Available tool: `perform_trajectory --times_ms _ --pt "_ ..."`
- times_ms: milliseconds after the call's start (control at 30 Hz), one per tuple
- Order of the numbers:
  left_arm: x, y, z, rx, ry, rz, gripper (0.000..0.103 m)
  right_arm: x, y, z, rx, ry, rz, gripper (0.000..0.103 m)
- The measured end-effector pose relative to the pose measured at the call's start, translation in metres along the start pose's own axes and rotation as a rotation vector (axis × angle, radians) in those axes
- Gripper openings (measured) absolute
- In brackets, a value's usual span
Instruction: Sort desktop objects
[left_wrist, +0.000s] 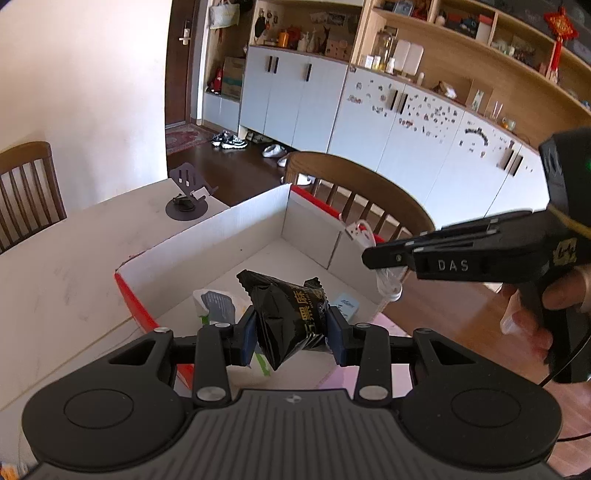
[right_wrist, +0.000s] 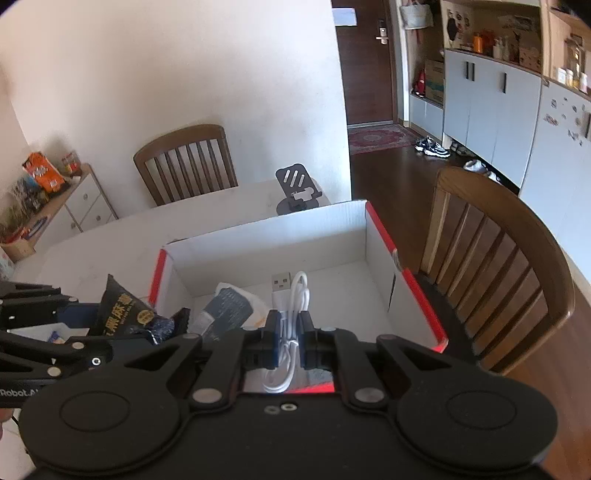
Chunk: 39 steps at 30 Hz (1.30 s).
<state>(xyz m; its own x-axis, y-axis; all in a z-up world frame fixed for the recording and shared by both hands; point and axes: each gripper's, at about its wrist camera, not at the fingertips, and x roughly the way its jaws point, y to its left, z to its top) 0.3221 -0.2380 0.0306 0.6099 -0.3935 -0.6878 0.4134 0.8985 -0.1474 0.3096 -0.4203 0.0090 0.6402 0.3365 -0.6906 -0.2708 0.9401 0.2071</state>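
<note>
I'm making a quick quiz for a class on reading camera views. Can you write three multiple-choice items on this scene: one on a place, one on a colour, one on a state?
1. Where is the phone stand?
A. inside the box
B. on the table beyond the box
C. on a chair

2. What colour is the snack packet in the left gripper?
A. black
B. orange
C. white

3. What is the right gripper doing?
A. open and holding nothing
B. shut on a pen
C. shut on the cable

Answers:
1. B, the stand sits on the tabletop past the far wall of the box.
2. A, the wrapper is black with gold lettering.
3. C, its blue pads clamp the coiled white cable, whose USB plug points over the box.
</note>
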Motion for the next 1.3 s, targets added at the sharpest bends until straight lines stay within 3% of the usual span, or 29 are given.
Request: perform_trajectory --times_ms 567,1300 --pt "0.08 -0.003 0.015 0.073 0.125 0.013 0.037 0.069 -0.013 0.018 -0.053 0.081 -0.006 0.009" --pt "0.139 0.004 0.005 0.13 0.273 0.043 0.037 0.154 -0.015 0.018 -0.081 0.294 -0.042 0.009"
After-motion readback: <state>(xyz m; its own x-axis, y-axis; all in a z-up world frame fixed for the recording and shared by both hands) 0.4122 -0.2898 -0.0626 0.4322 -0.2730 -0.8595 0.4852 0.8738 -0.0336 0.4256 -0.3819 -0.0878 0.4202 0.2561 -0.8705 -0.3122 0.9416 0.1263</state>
